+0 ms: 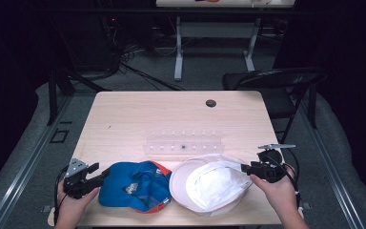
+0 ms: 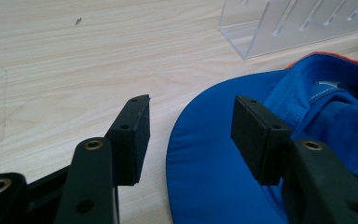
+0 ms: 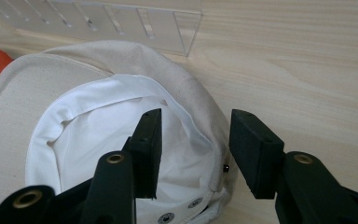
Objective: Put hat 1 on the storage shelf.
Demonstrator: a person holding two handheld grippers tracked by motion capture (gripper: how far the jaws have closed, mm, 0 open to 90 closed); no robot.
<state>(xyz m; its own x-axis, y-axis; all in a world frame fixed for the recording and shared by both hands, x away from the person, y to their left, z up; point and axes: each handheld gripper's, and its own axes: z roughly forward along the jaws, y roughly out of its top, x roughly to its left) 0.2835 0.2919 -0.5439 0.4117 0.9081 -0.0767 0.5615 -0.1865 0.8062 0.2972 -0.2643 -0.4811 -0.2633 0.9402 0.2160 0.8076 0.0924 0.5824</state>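
Pale wood-grain desk (image 1: pixel 124 114): smooth, matt laminate. Clear plastic slotted rack (image 1: pixel 184 144): glossy, transparent. Blue cloth cap (image 1: pixel 128 183): smooth woven fabric, stitched seams. Cream canvas cap (image 1: pixel 209 186): coarser weave, white lining, metal snaps. Black plastic tool pads (image 2: pixel 256 135): matt, finely ribbed.

two caps on table (image 1: pixel 124 114): one blue cap (image 1: pixel 128 183), one white cap (image 1: pixel 209 186); one clear plastic rack (image 1: pixel 185 145); two grippers; one folding chair (image 1: pixel 276 86).

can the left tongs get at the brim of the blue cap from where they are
Probably yes: the left tongs stand open with the blue cap's brim edge between the jaws, and nothing blocks them.
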